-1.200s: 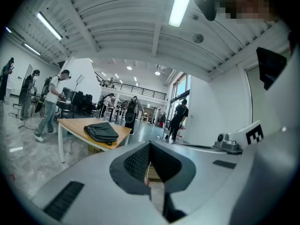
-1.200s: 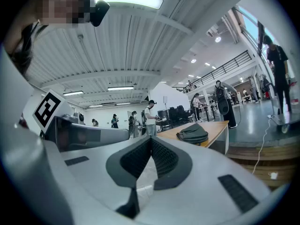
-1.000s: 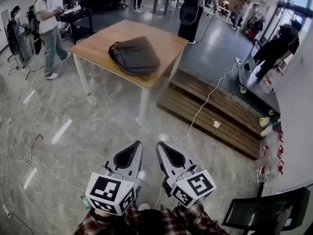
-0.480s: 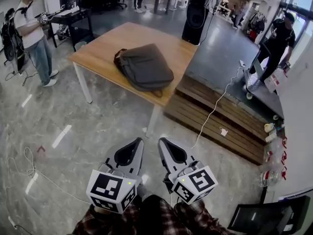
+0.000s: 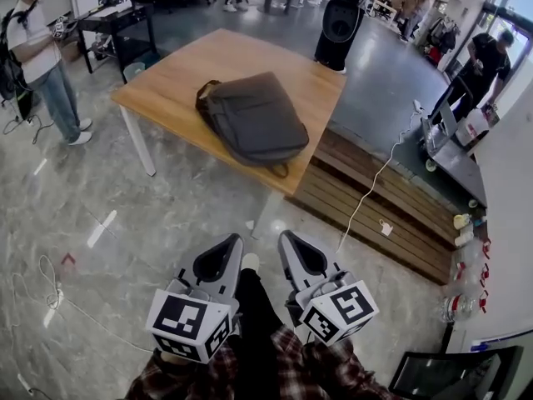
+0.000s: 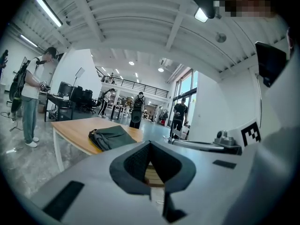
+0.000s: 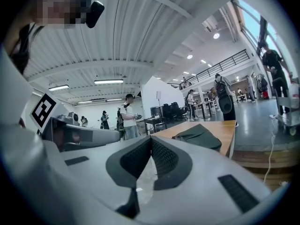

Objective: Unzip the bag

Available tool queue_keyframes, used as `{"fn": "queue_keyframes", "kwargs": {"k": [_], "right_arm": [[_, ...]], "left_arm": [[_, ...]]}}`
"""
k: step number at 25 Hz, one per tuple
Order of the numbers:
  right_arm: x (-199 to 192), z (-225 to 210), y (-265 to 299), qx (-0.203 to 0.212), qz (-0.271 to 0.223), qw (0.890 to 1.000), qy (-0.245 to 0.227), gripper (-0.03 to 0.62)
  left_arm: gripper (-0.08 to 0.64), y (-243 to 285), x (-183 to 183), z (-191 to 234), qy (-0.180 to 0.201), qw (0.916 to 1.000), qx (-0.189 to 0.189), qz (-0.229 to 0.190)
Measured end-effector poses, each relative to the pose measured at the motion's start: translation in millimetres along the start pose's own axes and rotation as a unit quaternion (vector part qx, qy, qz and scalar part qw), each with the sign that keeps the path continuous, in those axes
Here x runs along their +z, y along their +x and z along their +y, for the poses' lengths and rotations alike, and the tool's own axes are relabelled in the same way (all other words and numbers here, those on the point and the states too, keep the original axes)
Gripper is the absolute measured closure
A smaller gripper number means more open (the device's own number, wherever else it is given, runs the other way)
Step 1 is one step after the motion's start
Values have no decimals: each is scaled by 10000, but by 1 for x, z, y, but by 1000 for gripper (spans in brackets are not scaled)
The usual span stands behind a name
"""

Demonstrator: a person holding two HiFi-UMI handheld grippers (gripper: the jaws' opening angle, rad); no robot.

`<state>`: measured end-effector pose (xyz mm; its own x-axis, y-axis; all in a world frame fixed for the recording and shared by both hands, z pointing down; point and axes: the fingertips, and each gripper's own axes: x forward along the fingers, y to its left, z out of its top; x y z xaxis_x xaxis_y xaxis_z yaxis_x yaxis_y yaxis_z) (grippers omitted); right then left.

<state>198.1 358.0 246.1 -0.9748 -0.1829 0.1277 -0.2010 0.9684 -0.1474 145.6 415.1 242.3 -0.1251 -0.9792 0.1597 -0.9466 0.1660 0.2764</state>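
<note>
A dark grey bag [image 5: 254, 119] lies flat on a wooden table [image 5: 183, 65], some way ahead of me. Its strap loops hang near the table's near edge. No zip detail shows at this distance. My left gripper [image 5: 236, 242] and right gripper [image 5: 284, 237] are held low and side by side, well short of the table, both shut with nothing between the jaws. The left gripper view shows the bag [image 6: 110, 137] beyond its closed jaw tips [image 6: 149, 143]. From the right gripper view the bag [image 7: 199, 136] sits right of the closed tips [image 7: 151, 138].
A low slatted wooden platform [image 5: 375, 198] lies right of the table, with a white cable [image 5: 366, 186] across it. A person [image 5: 42, 48] stands at the far left and another [image 5: 487, 57] at the far right. Loose cables [image 5: 50, 273] trail on the grey floor.
The table and bag have come closer and sit lower in the head view. Both grippers stay shut and side by side.
</note>
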Motion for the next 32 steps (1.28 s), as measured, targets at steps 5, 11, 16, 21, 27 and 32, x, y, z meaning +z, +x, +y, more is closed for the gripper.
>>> {"fn": "queue_keyframes", "kwargs": {"k": [5, 11, 16, 21, 27, 32], "right_arm": [[9, -44, 78, 101, 8, 9999, 0, 581], [39, -120, 185, 170, 30, 9998, 73, 581], [67, -178, 245, 251, 47, 9996, 70, 581], [73, -213, 282, 150, 173, 9997, 124, 581], [73, -256, 317, -336, 220, 9988, 295, 581], [84, -298, 344, -1189, 0, 9917, 483, 581]], "left_arm": [[552, 69, 21, 51, 57, 10000, 31, 16], [552, 177, 62, 115, 100, 9999, 16, 115], [552, 255, 100, 145, 155, 9999, 14, 48], [552, 304, 112, 173, 48, 9999, -53, 136], [552, 366, 122, 199, 87, 9980, -491, 382], [552, 421, 131, 213, 287, 9889, -1282, 696]]}}
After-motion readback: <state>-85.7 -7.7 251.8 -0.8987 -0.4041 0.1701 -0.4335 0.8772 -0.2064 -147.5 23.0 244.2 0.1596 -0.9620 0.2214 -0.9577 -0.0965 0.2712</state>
